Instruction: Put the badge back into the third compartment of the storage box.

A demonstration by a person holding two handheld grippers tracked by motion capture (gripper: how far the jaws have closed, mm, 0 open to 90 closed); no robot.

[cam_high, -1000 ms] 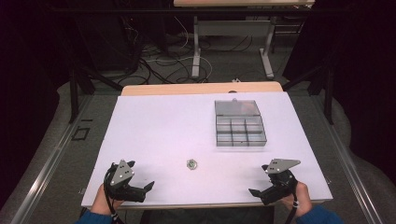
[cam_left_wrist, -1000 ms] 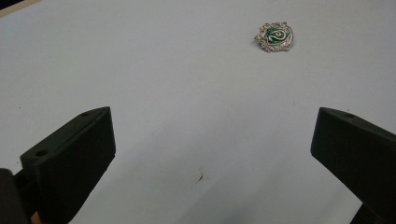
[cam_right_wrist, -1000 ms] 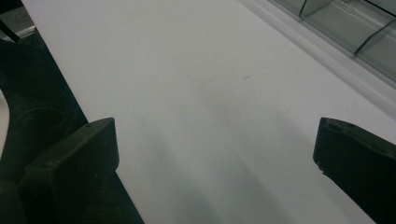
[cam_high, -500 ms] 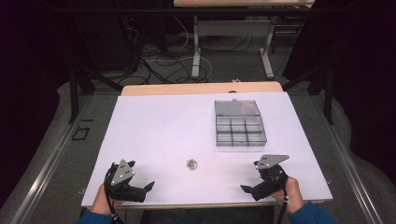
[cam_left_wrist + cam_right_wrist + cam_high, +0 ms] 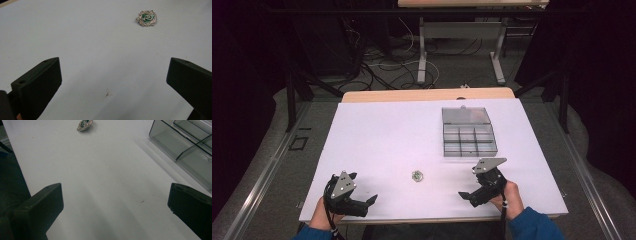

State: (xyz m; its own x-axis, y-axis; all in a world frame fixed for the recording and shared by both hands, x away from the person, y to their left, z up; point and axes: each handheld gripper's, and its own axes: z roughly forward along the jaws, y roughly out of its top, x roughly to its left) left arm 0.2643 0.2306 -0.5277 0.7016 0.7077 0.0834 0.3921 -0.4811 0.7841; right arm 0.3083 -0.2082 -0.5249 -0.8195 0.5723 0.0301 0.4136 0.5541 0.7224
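The small silver-and-green crest badge lies ahead-left of the wide-open right gripper, about as near the left gripper, also spread wide.

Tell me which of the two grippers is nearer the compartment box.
The right gripper: it sits just below the clear compartment box at the table's right side, while the left gripper rests at the near left corner, far across from it.

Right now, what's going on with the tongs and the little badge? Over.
Left tongs open, right tongs open, both holding nothing. Green-and-silver crest badge flat on the white table between them, untouched. Nothing in the way.
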